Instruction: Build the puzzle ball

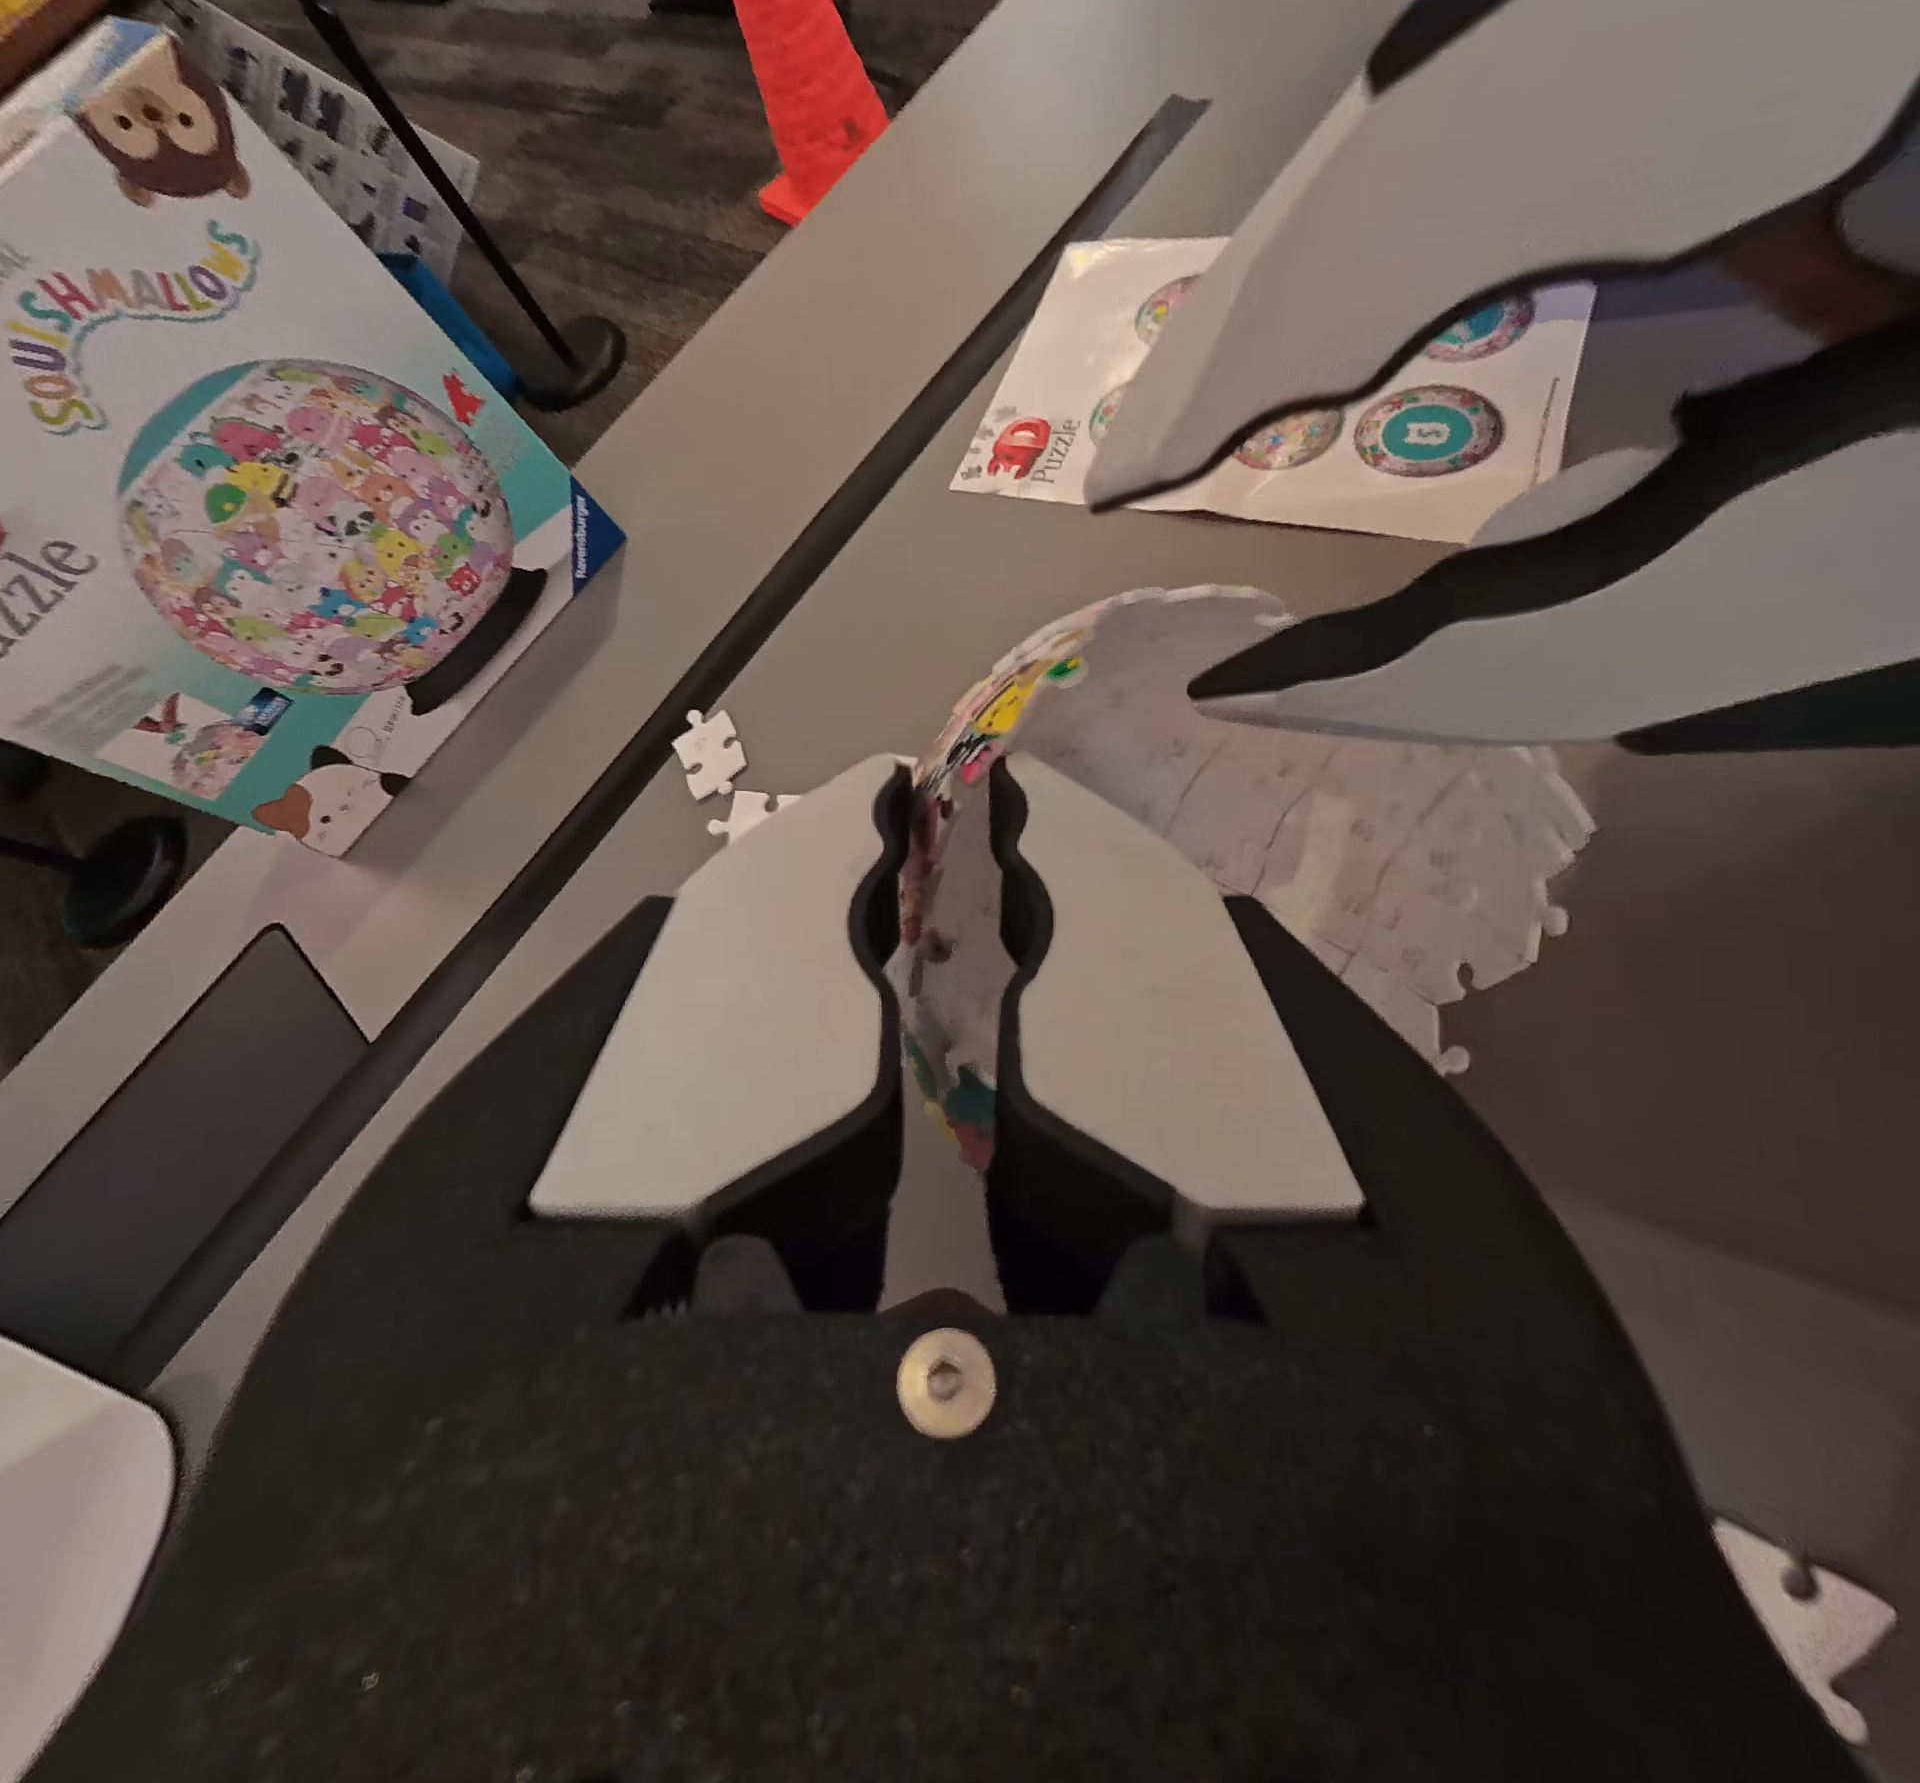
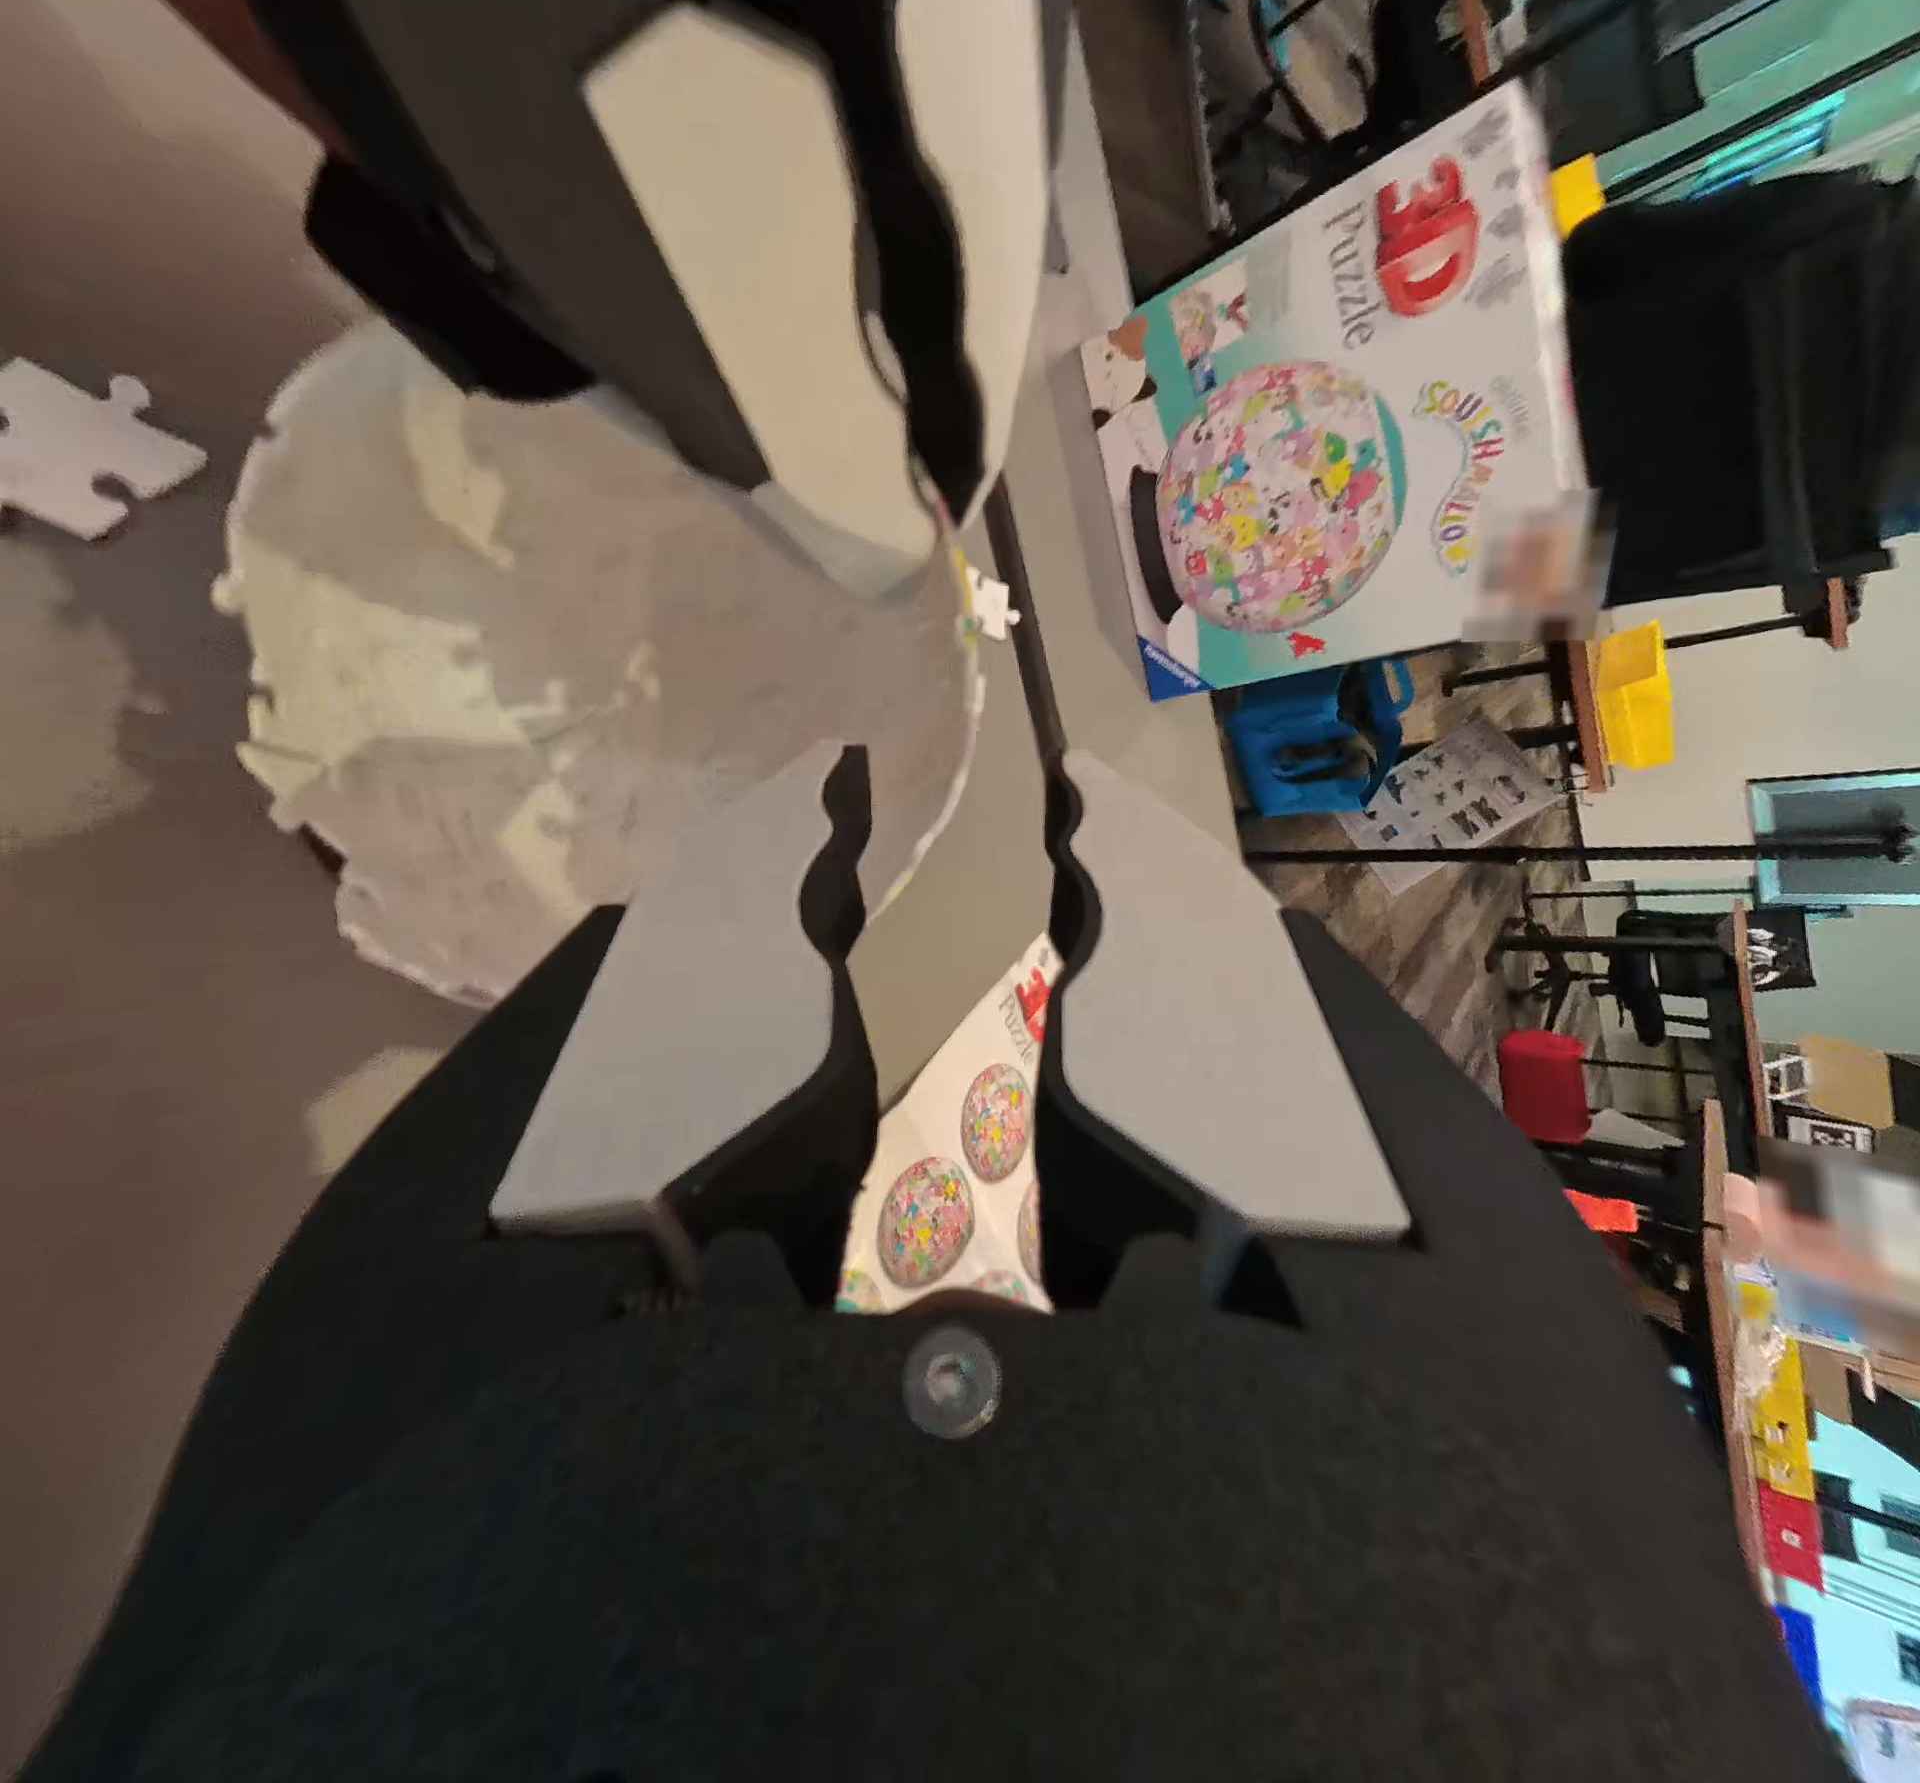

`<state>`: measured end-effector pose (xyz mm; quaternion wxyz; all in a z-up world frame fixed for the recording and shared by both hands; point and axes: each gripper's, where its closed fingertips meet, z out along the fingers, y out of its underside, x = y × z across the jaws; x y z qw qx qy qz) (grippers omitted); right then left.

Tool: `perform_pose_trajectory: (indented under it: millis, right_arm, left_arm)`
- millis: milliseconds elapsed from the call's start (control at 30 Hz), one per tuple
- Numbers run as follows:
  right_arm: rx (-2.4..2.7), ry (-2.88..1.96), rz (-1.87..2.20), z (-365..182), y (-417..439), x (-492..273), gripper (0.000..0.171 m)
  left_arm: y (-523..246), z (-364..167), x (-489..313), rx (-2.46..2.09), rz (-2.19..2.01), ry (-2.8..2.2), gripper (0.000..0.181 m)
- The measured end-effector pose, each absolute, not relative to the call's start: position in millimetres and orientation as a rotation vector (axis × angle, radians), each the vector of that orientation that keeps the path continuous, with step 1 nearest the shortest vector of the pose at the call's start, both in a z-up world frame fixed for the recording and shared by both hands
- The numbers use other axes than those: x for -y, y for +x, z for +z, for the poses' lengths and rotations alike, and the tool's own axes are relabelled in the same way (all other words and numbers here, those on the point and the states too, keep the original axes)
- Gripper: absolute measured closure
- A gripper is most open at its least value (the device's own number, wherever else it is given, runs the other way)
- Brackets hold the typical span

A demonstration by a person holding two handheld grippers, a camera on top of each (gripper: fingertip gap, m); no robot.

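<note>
The partly built puzzle ball (image 1: 1351, 829) is a curved shell, white inside and coloured outside, on the grey table (image 1: 1039, 50). My left gripper (image 1: 951, 783) is shut on the shell's rim and holds it upright on edge. In the right wrist view the shell (image 2: 499, 653) is at the left, and the left gripper (image 2: 940, 497) comes down from the top, clamped on the rim. My right gripper (image 2: 961, 762) is open, with the shell's rim running between its fingers, untouched. It also shows at the upper right of the left wrist view (image 1: 1148, 590), its lower finger by the shell's inside.
Loose white pieces lie by the table seam (image 1: 712, 746), at the near right (image 1: 1808, 1619) and beside the shell (image 2: 83, 450). The puzzle box (image 1: 291, 507) stands on the left table. An instruction sheet (image 1: 1455, 445) lies beyond the shell. An orange cone (image 1: 800, 50) stands on the floor. One gripper's finger ends stand about 4 centimeters off the other's.
</note>
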<state>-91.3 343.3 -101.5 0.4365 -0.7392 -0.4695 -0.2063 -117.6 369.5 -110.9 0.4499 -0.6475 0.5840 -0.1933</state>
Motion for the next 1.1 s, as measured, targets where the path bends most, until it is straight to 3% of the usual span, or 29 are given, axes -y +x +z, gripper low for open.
perform_pose_trajectory:
  millis: [400, 567, 767, 867, 1000, 1100]
  right_arm:
    - [1.107, -1.842, -0.435, -106, -94, -352, 0.152]
    - [1.125, -1.87, -0.368, -116, -95, -349, 0.147]
    - [1.138, -1.931, -0.338, -111, -95, -345, 0.156]
    - [0.96, -2.083, -0.212, -114, -103, -333, 0.158]
    - [0.619, -2.194, -0.122, -116, -108, -331, 0.158]
    - [0.276, -2.301, -0.093, -130, -107, -331, 0.171]
  left_arm:
    - [-117, -92, -356, -1.377, -0.669, -1.553, 0.16]
    - [-127, -82, -341, -1.39, -0.841, -1.53, 0.16]
    - [-134, -79, -383, -1.53, -1.048, -1.638, 0.159]
    - [-125, -94, -408, -1.675, -1.172, -1.761, 0.161]
    - [-98, -125, -405, -1.981, -1.263, -1.737, 0.181]
    - [-77, -142, -407, -2.063, -1.287, -1.727, 0.181]
